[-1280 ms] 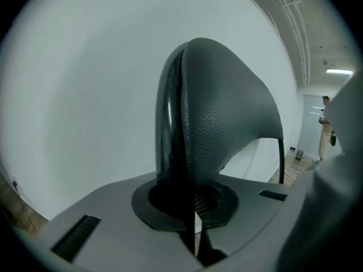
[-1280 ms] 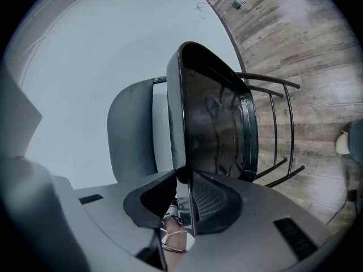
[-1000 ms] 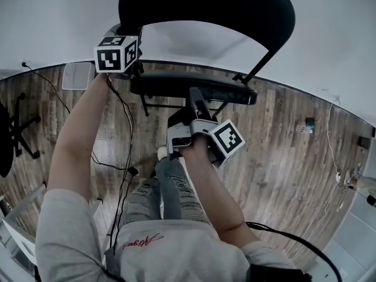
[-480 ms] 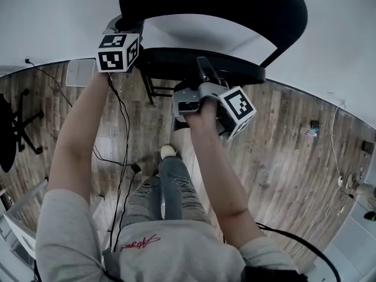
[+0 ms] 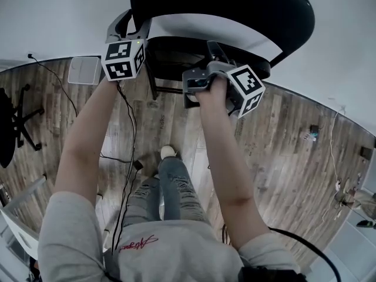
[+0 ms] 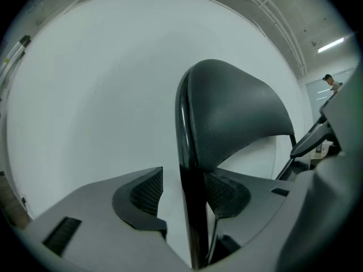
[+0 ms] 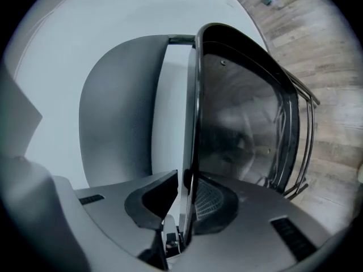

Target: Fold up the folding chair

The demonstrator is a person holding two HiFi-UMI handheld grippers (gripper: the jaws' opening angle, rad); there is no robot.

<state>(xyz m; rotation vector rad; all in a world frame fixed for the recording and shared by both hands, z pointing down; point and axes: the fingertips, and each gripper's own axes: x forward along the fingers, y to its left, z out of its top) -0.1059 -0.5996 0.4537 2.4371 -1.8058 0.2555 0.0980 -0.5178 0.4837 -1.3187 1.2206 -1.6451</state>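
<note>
Left tongs (image 6: pixel 184 196): jaws opening, apart. Chair frame tube (image 6: pixel 191 231), black, glossy, upright between them. Tube lies close against right pad (image 6: pixel 224 192), with gap to left pad (image 6: pixel 148 190). Dark padded backrest (image 6: pixel 238 123) rises above. White wall (image 6: pixel 96 95) behind. Ceiling light strip (image 6: pixel 332 44) upper right.

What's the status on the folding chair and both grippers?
Left gripper opening, backrest frame between its jaws. Right gripper closing, seat edge between its jaws. Folding chair partly folded. Nothing seen blocking.
</note>
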